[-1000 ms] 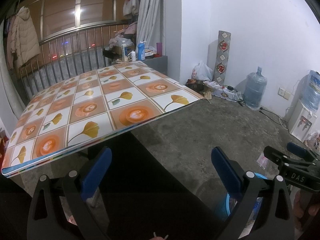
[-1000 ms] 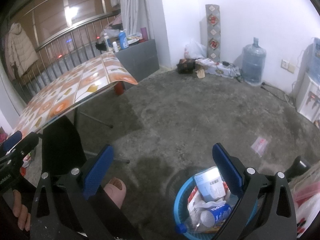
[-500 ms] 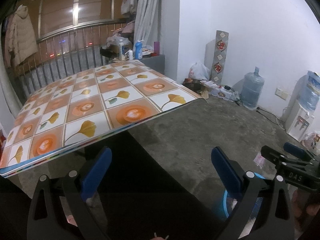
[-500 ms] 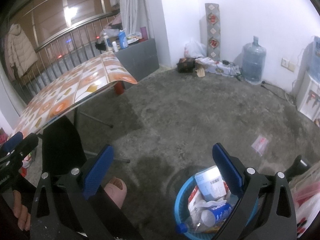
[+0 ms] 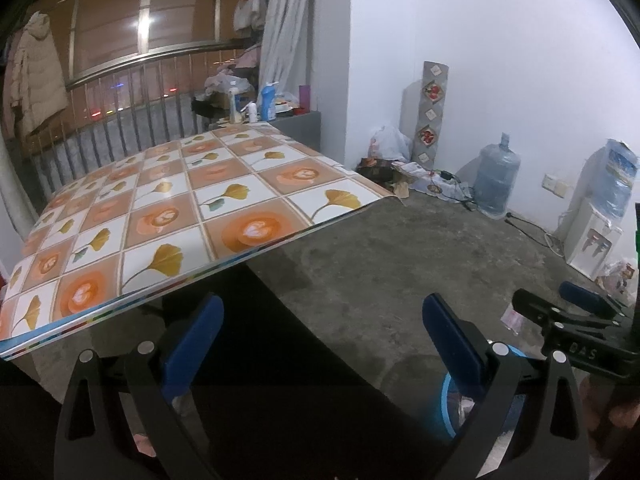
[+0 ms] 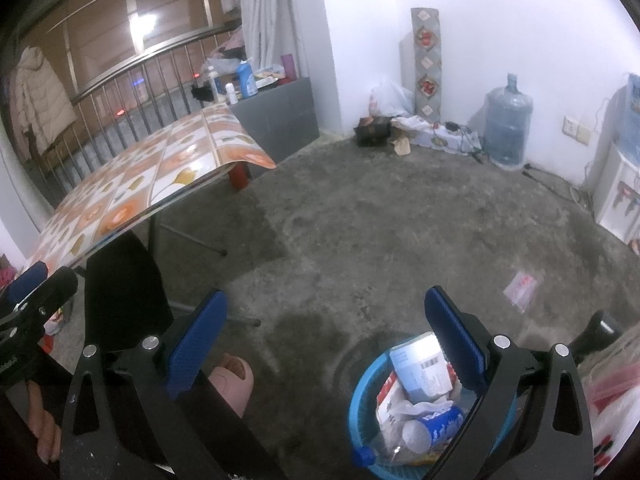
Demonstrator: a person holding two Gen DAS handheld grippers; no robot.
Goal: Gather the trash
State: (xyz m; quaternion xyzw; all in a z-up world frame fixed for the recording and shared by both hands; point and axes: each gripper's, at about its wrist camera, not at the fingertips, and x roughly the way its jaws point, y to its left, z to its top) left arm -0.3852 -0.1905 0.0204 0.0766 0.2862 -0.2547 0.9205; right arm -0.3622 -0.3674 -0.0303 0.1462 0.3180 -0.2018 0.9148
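A blue trash basket [image 6: 360, 412] stands on the floor under my right gripper [image 6: 326, 332], holding a carton, a plastic bottle and crumpled wrappers. That gripper is open and empty, hanging above the basket's left rim. My left gripper [image 5: 320, 332] is also open and empty, held in front of the table's near edge; the basket's rim [image 5: 446, 396] shows behind its right finger. A small pink wrapper [image 6: 519, 286] lies on the concrete floor to the right, also seen as a wrapper [image 5: 513, 317] in the left wrist view.
A table with a flowered cloth [image 5: 172, 216] fills the left. A water jug [image 6: 507, 126], a dispenser [image 5: 592, 240], bags and cables line the white wall. A person's foot [image 6: 232, 380] is beside the basket. A plastic bag [image 6: 616, 404] sits at far right.
The left wrist view has shifted slightly, with the table edge a little farther from the fingers. The right gripper has barely moved. Both stay open.
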